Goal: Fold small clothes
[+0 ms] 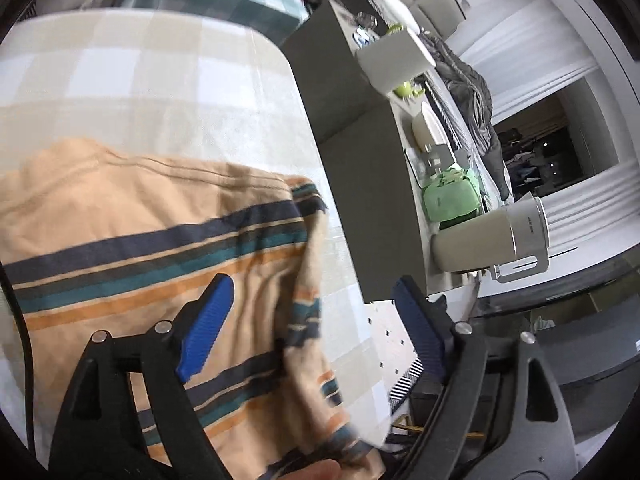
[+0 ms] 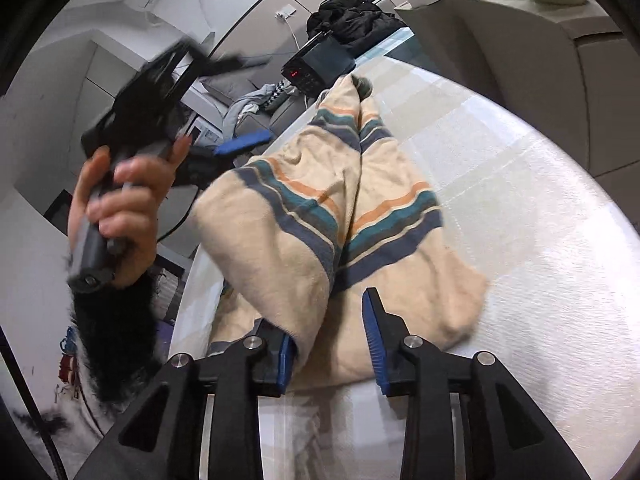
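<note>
A cream garment [image 1: 160,216] with navy, teal and orange stripes lies bunched on the table's pale checked cloth [image 1: 160,80]. My left gripper [image 1: 316,320] hangs over the garment's right edge, its blue pads [image 1: 208,328] far apart and pressing on nothing. In the right wrist view the same garment [image 2: 320,232] lies folded over on itself. My right gripper [image 2: 330,344] stands at its near edge with the jaws partly apart; fabric lies between them and drapes over the left pad [image 2: 286,356], but is not squeezed. A hand [image 2: 124,208] holds the left gripper at the left.
A grey cabinet [image 1: 352,120] stands right of the table, bearing a white kettle [image 1: 492,240], a green pouch [image 1: 452,196] and small items. Beyond the table's far end sit a black device with a red display [image 2: 316,66] and a dark clothes heap [image 2: 352,12].
</note>
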`<action>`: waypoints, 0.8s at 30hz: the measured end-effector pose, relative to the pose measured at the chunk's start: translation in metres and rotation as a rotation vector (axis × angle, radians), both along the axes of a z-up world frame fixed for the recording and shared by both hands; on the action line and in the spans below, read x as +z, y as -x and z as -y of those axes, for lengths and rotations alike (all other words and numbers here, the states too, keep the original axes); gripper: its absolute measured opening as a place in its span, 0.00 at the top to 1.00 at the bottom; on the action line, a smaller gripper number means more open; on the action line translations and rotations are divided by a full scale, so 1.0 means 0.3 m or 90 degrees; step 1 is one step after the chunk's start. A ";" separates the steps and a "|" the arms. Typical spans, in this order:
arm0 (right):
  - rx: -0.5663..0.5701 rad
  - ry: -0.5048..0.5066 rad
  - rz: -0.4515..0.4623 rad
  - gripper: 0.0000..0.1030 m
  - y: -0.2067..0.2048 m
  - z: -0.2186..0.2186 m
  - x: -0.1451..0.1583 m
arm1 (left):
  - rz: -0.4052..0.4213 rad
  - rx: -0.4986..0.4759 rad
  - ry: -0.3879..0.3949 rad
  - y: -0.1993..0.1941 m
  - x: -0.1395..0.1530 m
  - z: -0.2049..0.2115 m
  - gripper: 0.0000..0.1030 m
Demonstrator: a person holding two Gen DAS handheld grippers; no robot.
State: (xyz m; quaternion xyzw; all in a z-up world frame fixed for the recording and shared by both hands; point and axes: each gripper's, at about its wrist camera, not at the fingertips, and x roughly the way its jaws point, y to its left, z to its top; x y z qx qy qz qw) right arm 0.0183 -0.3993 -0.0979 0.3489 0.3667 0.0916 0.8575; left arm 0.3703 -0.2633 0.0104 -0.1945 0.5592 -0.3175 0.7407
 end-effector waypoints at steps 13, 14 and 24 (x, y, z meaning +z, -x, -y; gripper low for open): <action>-0.085 0.067 -0.019 0.59 0.073 0.164 0.047 | 0.117 0.095 -0.082 0.265 0.008 -0.435 0.20; -0.087 0.070 -0.017 0.59 0.075 0.177 0.056 | 0.121 0.099 -0.091 0.290 0.001 -0.458 0.20; 0.072 0.183 0.012 0.59 -0.154 0.052 0.166 | 0.143 0.072 -0.117 0.439 -0.083 -0.503 0.20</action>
